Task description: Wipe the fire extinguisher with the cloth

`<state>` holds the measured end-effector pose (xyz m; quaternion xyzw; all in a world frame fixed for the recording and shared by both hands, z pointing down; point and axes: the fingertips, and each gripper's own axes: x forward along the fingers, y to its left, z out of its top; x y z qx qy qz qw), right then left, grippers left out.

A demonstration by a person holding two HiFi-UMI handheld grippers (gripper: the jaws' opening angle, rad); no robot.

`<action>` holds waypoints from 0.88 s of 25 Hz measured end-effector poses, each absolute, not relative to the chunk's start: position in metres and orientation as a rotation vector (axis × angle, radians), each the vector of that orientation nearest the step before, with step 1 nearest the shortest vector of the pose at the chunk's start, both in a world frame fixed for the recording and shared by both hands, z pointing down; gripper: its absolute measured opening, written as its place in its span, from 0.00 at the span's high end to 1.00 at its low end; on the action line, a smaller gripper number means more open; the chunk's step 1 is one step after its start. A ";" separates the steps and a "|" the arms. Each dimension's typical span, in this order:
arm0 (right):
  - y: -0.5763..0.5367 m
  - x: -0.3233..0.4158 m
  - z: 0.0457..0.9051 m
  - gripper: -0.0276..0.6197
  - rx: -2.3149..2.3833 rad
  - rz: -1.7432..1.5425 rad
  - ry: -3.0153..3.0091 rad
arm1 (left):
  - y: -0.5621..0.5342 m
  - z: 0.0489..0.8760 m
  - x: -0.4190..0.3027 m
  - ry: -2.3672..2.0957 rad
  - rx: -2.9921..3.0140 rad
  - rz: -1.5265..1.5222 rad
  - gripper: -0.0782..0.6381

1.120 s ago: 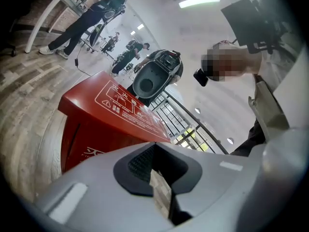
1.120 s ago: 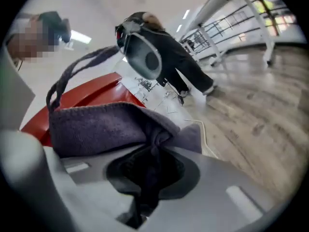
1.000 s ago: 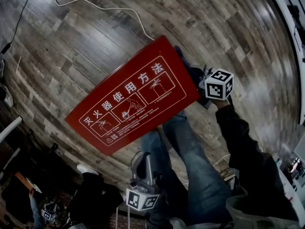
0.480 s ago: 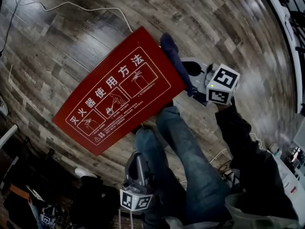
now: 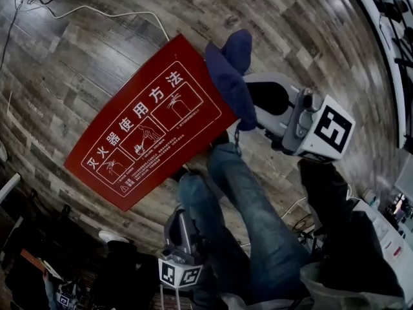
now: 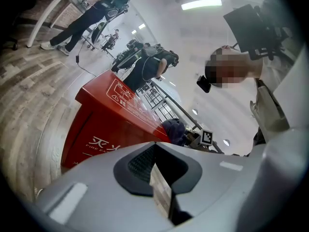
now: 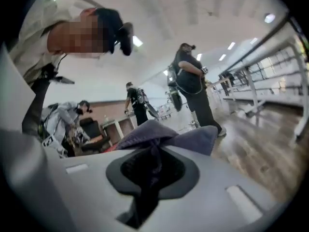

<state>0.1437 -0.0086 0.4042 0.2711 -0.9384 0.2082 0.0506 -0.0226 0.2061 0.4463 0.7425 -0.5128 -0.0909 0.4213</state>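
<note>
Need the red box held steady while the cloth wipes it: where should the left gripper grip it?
Likely the top panel's long edge nearest the person, on the red box, coming level from the left gripper's side. Its other faces are broad and flat, too wide for jaws; the cloth hangs by the far corner.

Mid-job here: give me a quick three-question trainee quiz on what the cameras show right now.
1. What is the right gripper shut on?
2. The white instruction panel sits on which face of the red box-shaped fire extinguisher cabinet? A) front B) top C) underside
3. True or false: the left gripper grips the cabinet.
Key: 1, the dark blue fabric cloth; 2, B; 3, false, it is shut on nothing, clear of the cabinet.
</note>
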 end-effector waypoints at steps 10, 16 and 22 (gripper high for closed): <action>0.060 0.075 0.448 0.90 0.401 -0.254 -2.160 | 0.195 0.436 -0.024 -1.316 1.864 -0.202 0.88; 0.047 0.133 0.398 0.90 0.764 -0.161 -2.176 | 0.175 0.427 -0.042 -1.347 1.903 -0.025 0.88; 0.054 0.083 0.393 0.90 0.662 -0.393 -2.175 | 0.166 0.448 -0.052 -1.399 1.818 0.023 0.88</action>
